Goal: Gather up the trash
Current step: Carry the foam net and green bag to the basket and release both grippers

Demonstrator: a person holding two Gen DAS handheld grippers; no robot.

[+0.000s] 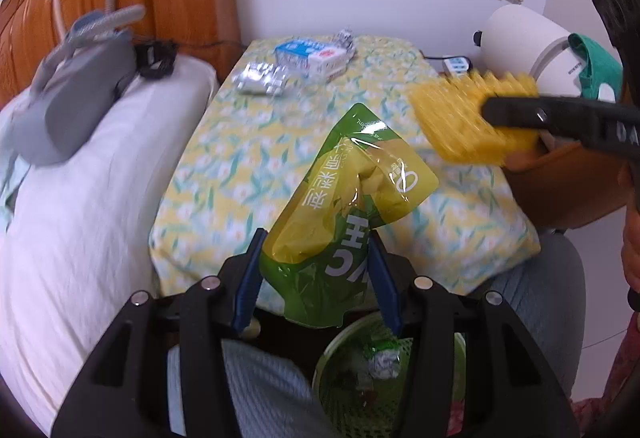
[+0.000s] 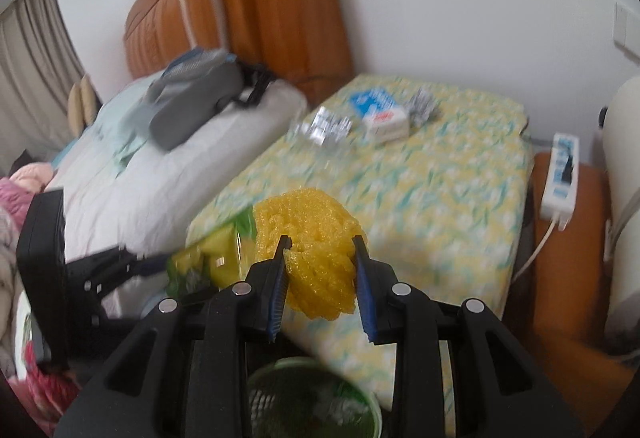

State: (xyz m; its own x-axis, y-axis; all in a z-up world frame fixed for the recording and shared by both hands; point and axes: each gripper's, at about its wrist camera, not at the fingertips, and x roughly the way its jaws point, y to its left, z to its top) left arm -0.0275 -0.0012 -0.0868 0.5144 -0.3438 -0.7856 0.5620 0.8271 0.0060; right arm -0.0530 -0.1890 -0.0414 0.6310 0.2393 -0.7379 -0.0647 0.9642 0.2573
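Nearest you, the green mesh bin sits right below both tools. Your left gripper is clamped on the green plastic wrapper by its lower end; it's light, slick and crinkly, so it may slide. Your right gripper pinches the yellow foam netting, soft and springy. Farther off on the floral cushion lie a foil pack and a blue-and-white carton; take the stiff carton across its sides.
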